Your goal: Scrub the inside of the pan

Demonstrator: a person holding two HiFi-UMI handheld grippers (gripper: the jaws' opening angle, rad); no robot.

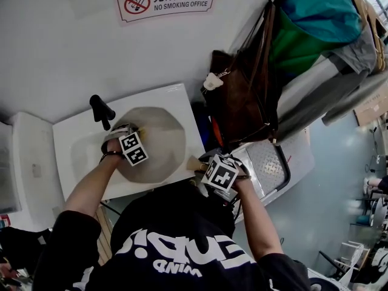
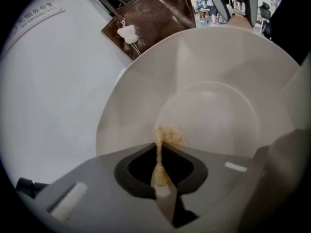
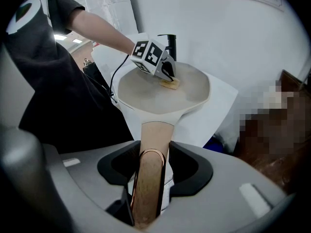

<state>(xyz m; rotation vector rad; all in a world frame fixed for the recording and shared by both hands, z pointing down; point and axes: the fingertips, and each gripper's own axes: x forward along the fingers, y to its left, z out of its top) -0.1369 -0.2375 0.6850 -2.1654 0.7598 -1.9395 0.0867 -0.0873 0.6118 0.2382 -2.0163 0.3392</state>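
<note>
The left gripper (image 2: pixel 160 152) pinches a yellowish sponge (image 2: pixel 167 135) against the inner floor of the cream pan (image 2: pixel 218 110). The right gripper (image 3: pixel 151 164) is clamped on the pan's wooden handle (image 3: pixel 154 136). The pan sits over a white sink (image 1: pixel 70 138) with a black faucet (image 1: pixel 102 110). A brown bag (image 1: pixel 242 96) hangs just beside.

The left hand-held gripper (image 1: pixel 132 130) points forward and down, away from the body, its jaws pressed together on a thin yellow sponge (image 2: pixel 167 135) that sticks out past their tips. Its marker cube (image 1: pixel 133 149) sits on top, just behind the jaws, and the left hand (image 1: pixel 111 151) grips behind that, with the bare left forearm (image 1: pixel 90 185) stretched out. The right hand-held gripper (image 1: pixel 202 169) is held low and close to the torso, jaws clamped on either side of a wooden pan handle (image 3: pixel 155 136). Its marker cube (image 1: pixel 219 173) faces up, and the right forearm (image 1: pixel 258 218) is bent behind it.
</note>
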